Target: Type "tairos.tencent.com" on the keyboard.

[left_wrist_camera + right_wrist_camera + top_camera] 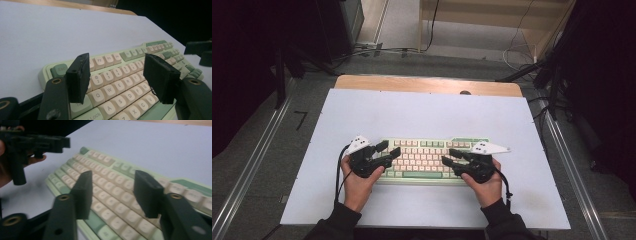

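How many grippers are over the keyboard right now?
2: the left gripper hangs over the keyboard's left end, the right gripper over its right half. Both stand open, nothing between the fingers.

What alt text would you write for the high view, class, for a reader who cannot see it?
A person's two hands each hold a hand-held gripper over a cream and green keyboard on a white table. The left hand-held gripper and right hand-held gripper point inward from opposite ends, jaws open and gripping nothing.
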`<move>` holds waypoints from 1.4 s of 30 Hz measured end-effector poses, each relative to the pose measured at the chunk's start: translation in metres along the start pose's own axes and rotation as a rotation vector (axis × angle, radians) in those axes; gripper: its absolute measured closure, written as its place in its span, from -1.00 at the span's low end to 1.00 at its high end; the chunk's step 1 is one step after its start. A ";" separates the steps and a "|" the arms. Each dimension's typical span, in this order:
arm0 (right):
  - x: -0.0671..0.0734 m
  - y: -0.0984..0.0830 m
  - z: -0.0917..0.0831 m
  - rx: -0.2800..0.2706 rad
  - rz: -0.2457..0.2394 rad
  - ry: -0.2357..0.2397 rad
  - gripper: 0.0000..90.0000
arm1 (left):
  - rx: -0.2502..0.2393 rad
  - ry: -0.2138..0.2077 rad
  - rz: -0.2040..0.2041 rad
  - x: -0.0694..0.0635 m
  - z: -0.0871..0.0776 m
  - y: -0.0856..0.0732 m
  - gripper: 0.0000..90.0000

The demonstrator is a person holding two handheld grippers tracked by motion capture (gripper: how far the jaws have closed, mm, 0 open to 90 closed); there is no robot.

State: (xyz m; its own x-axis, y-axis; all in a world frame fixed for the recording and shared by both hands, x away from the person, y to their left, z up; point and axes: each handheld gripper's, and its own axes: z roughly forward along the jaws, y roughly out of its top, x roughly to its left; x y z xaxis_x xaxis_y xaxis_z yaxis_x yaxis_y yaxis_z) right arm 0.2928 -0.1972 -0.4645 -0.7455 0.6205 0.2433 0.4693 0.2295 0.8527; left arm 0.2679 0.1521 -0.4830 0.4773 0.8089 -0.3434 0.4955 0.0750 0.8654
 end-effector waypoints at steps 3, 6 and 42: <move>-0.017 -0.001 -0.013 -0.032 0.044 -0.047 -0.18 | -0.012 0.007 0.001 0.002 -0.005 0.000 -0.17; -0.031 -0.003 -0.022 -0.036 0.079 -0.096 -0.29 | -0.024 0.022 -0.003 0.005 -0.013 0.000 -0.21; -0.099 -0.042 -0.107 -0.029 0.187 -0.425 -0.51 | -0.054 0.275 -0.038 0.064 -0.081 -0.015 -0.39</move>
State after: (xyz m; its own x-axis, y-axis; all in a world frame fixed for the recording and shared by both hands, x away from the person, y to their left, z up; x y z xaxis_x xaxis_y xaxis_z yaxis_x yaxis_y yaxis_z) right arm 0.2964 -0.3484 -0.4755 -0.3861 0.9031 0.1881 0.5590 0.0668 0.8265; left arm 0.2323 0.2504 -0.4887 0.2404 0.9321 -0.2707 0.4665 0.1336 0.8744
